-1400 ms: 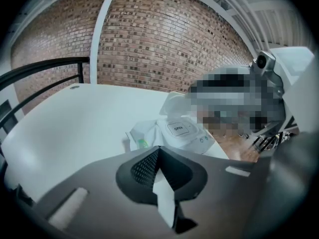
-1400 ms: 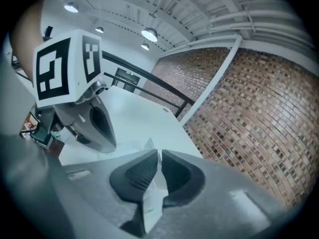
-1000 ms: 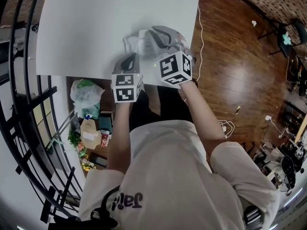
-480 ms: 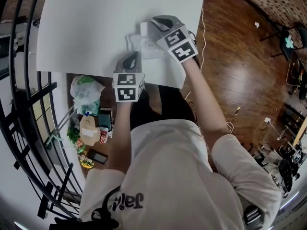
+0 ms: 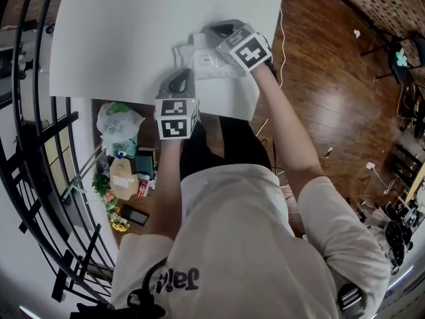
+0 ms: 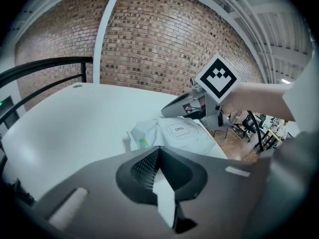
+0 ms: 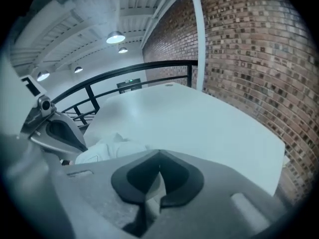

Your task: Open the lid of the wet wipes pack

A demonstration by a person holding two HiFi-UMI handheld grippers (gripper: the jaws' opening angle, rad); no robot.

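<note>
The white wet wipes pack [image 5: 198,60] lies near the table's front edge, and its flat lid label reads "OPEN" [image 6: 179,129]. My left gripper [image 5: 180,80] is at the pack's near end. Its jaws [image 6: 158,183] are shut on a white edge of the wrapper. My right gripper [image 5: 214,33] reaches over the pack's far right end, nose down by the label [image 6: 169,112]. Its jaws [image 7: 158,180] are shut, with a thin pale flap of the pack between them. I cannot tell whether that flap is the lid's tab. In the right gripper view the pack [image 7: 112,146] shows at the left.
The white table [image 5: 119,32] stretches away behind the pack. A black railing [image 5: 40,178] runs along the left. Bags and boxes [image 5: 123,151] sit on the floor under the table's edge. Wooden floor [image 5: 319,78] with a cable lies to the right. A brick wall [image 6: 159,49] stands beyond.
My right gripper has moved from the table's front edge out over the pack and come down at its far right end, its marker cube rolling over. The left gripper has stayed put.
</note>
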